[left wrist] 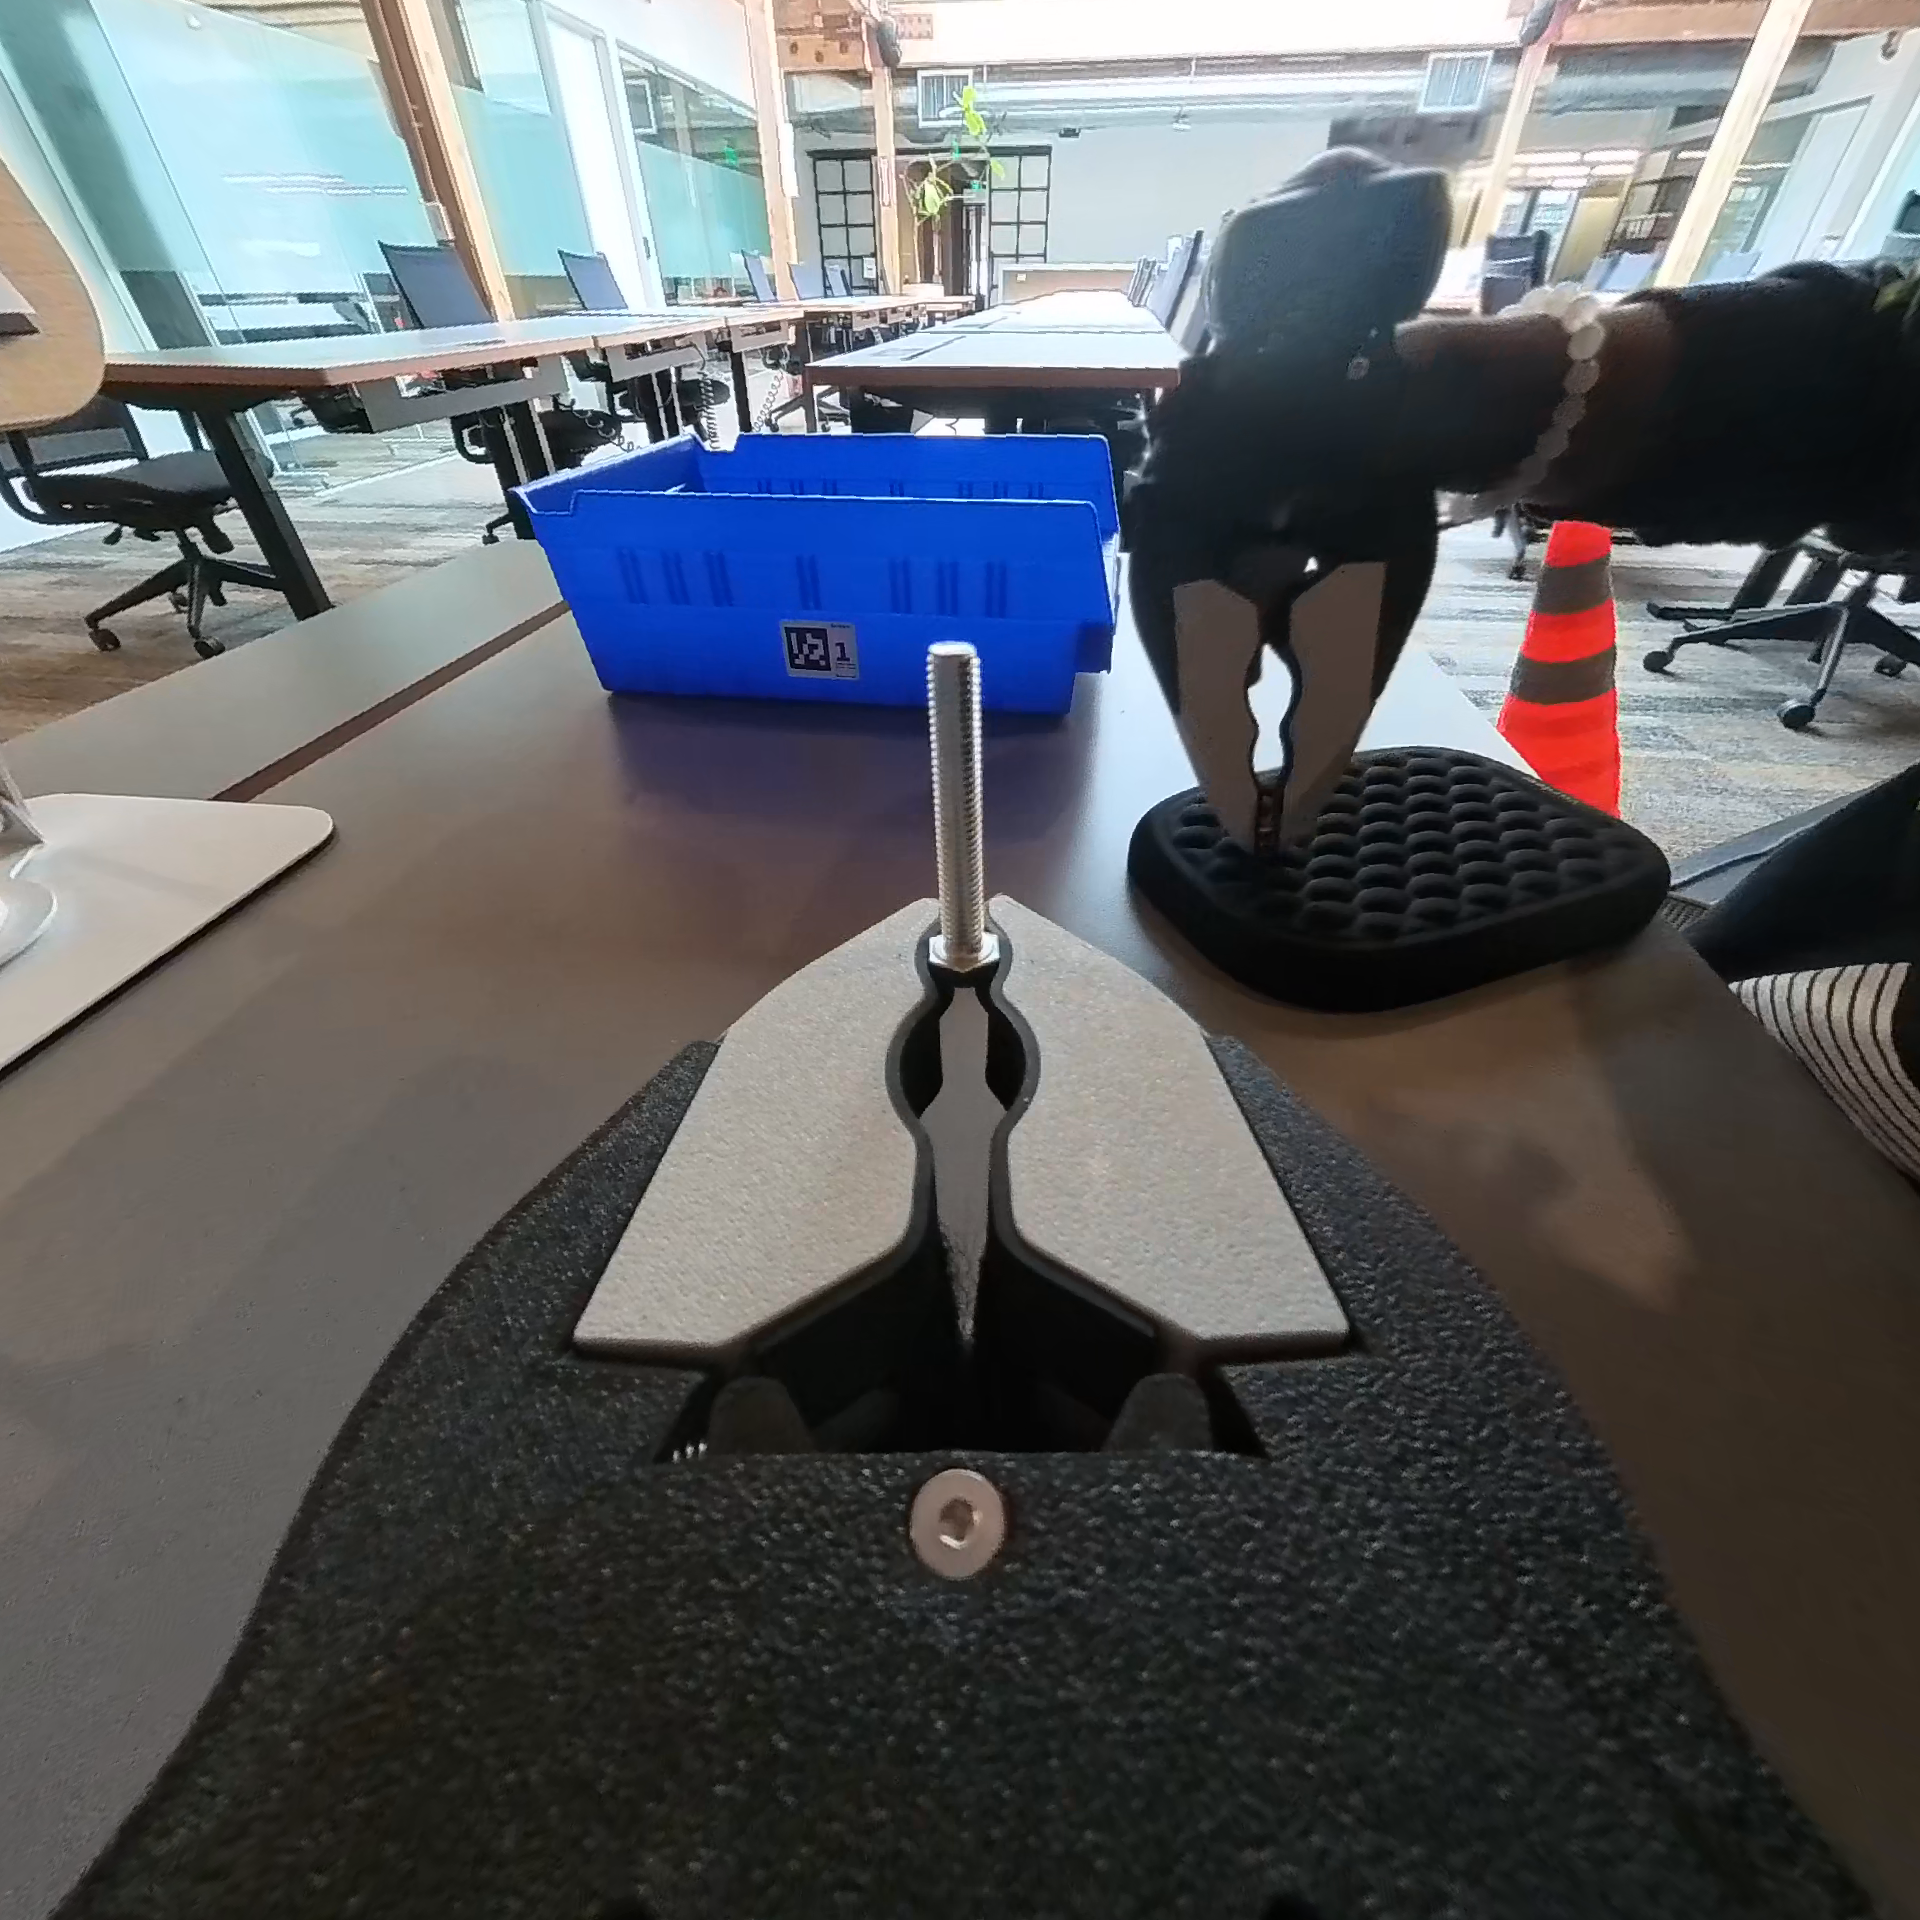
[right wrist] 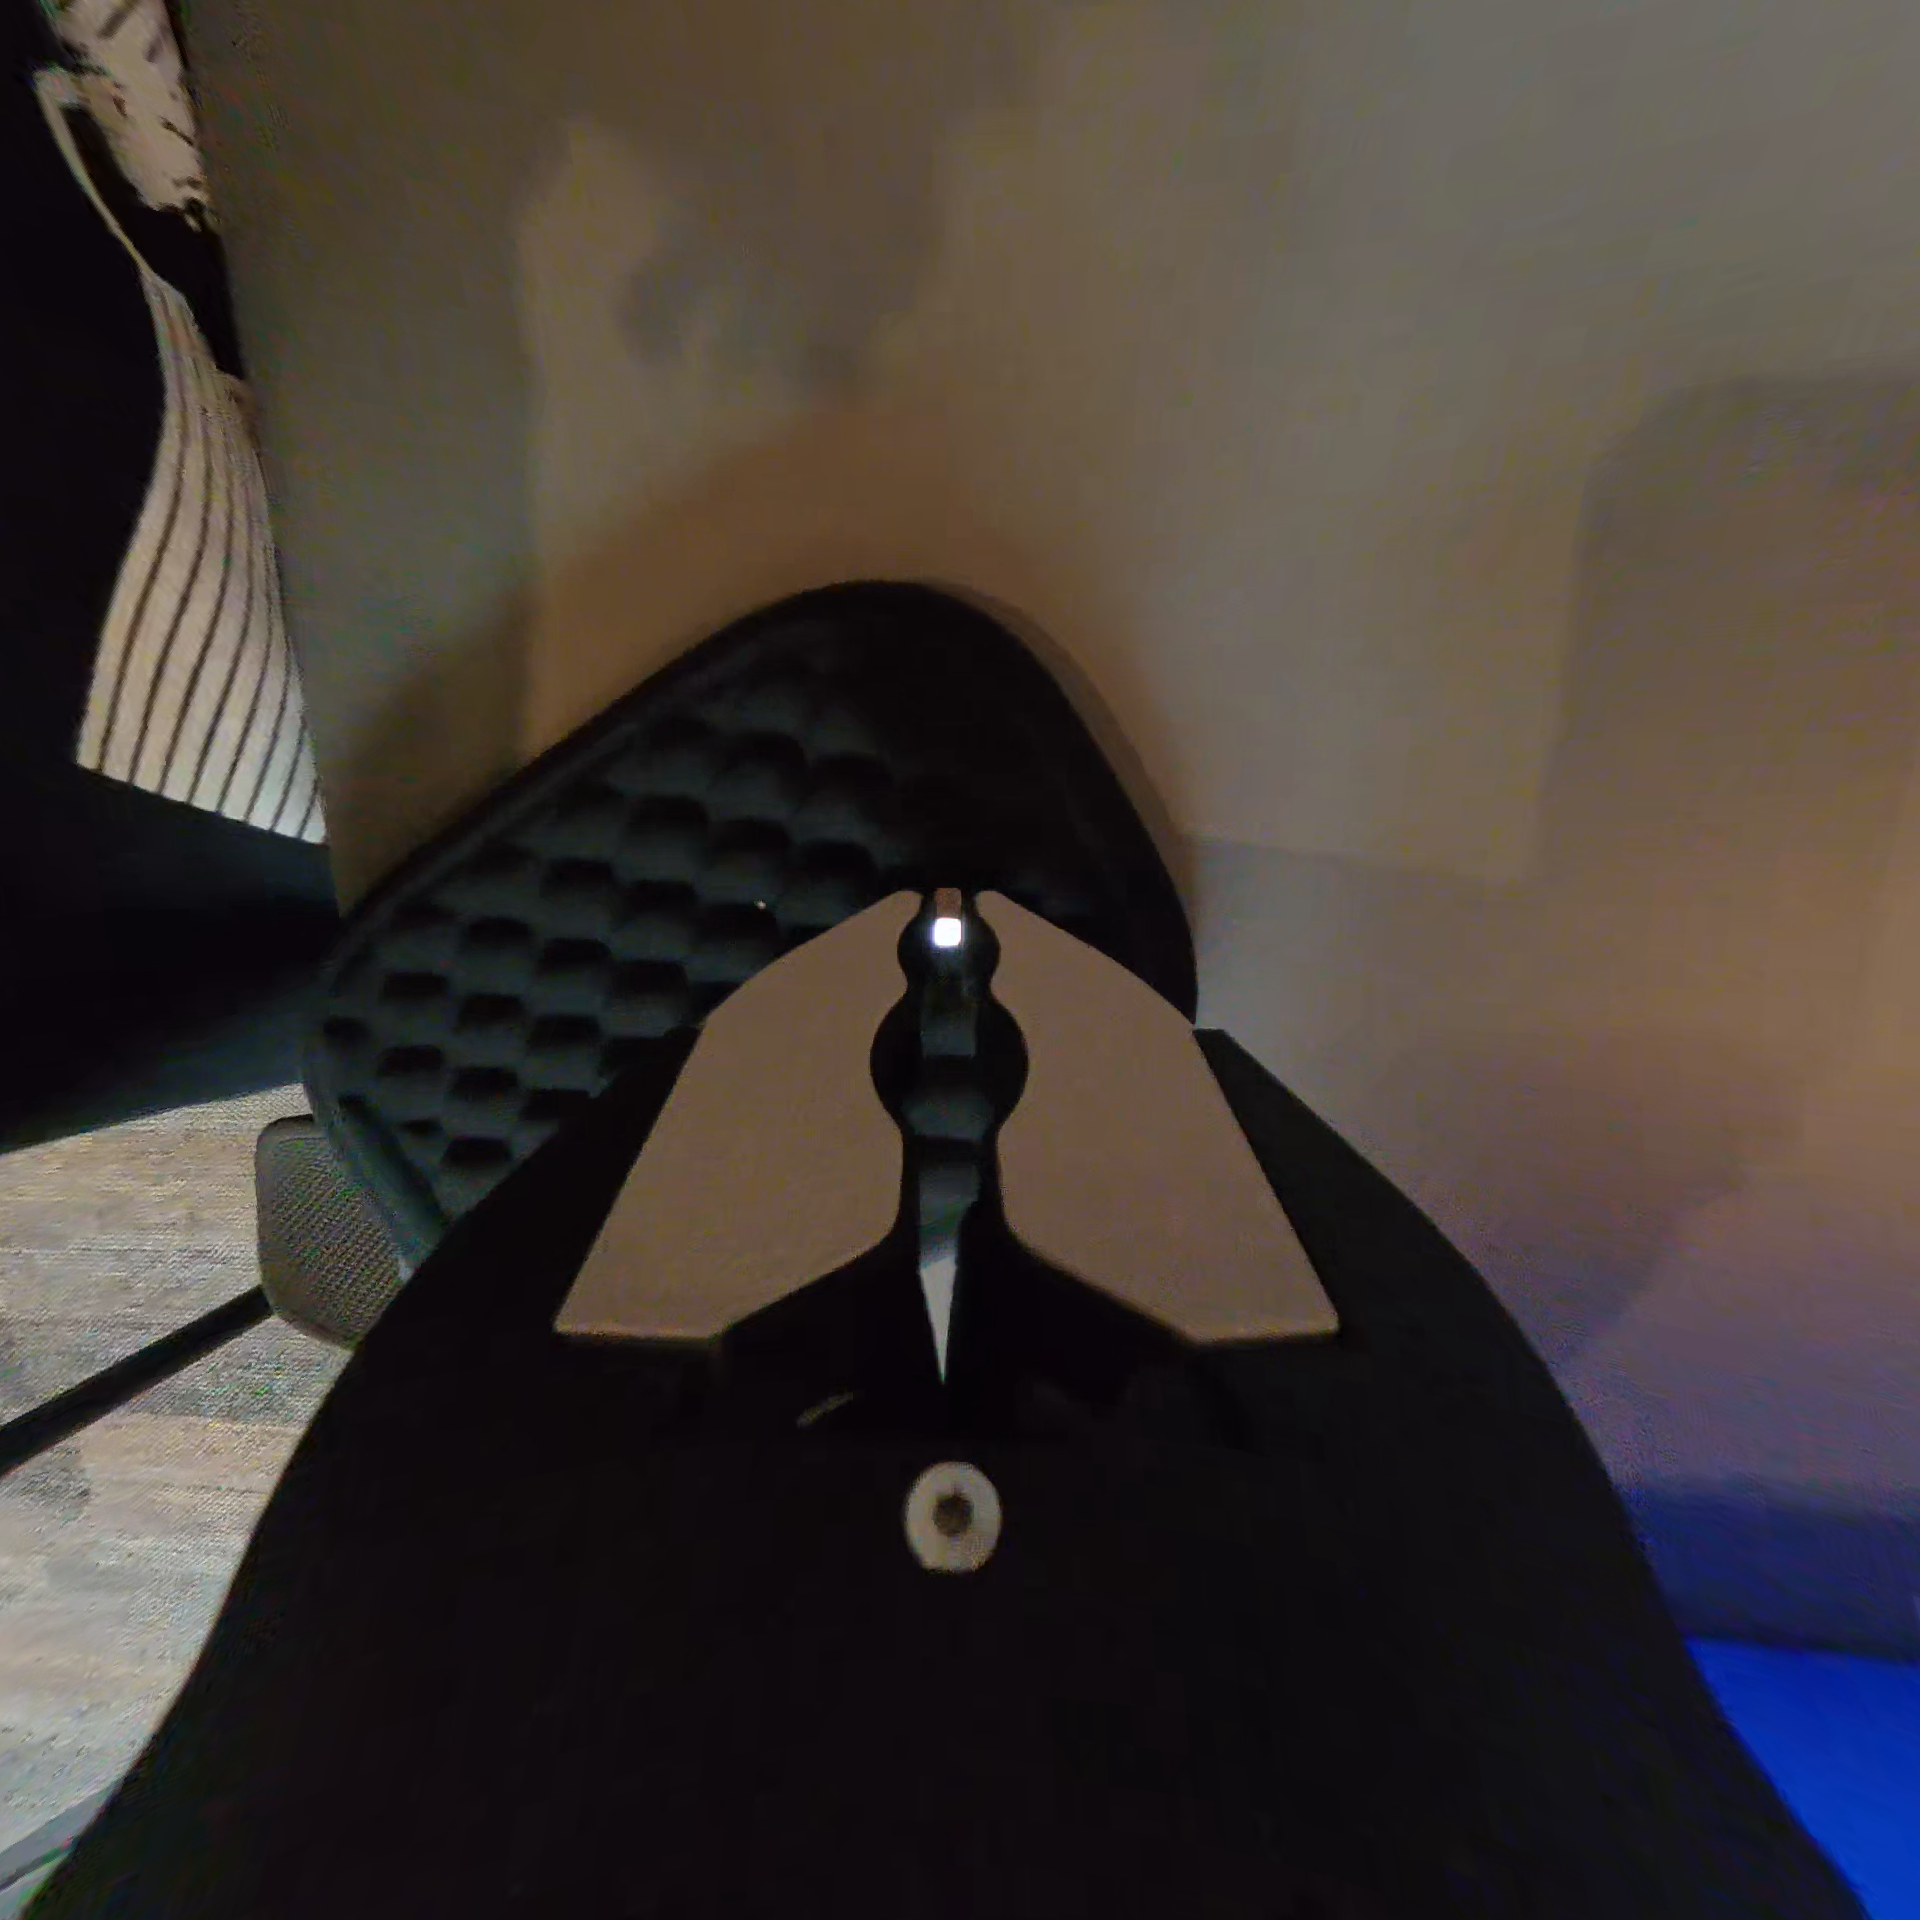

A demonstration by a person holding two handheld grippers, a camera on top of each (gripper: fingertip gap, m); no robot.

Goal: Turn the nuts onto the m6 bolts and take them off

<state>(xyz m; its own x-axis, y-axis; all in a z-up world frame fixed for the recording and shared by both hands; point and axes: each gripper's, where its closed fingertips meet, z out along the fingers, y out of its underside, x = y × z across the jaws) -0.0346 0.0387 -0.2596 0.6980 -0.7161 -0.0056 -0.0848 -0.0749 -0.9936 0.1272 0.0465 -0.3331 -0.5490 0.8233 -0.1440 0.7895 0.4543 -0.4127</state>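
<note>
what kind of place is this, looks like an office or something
Most likely an open-plan office. Long rows of desks with black swivel chairs stretch back, glass-walled rooms line the left side, and the work happens on a dark desk holding a blue bin.

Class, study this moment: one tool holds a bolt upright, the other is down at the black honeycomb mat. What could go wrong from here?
1. The right tool pinches a small nut only at its fingertips; it could slip out while being carried to the bolt.
2. The left tool grips just the bolt's head, so the tall bolt may tilt under sideways pressure.
3. A misaligned nut could cross-thread.
</note>
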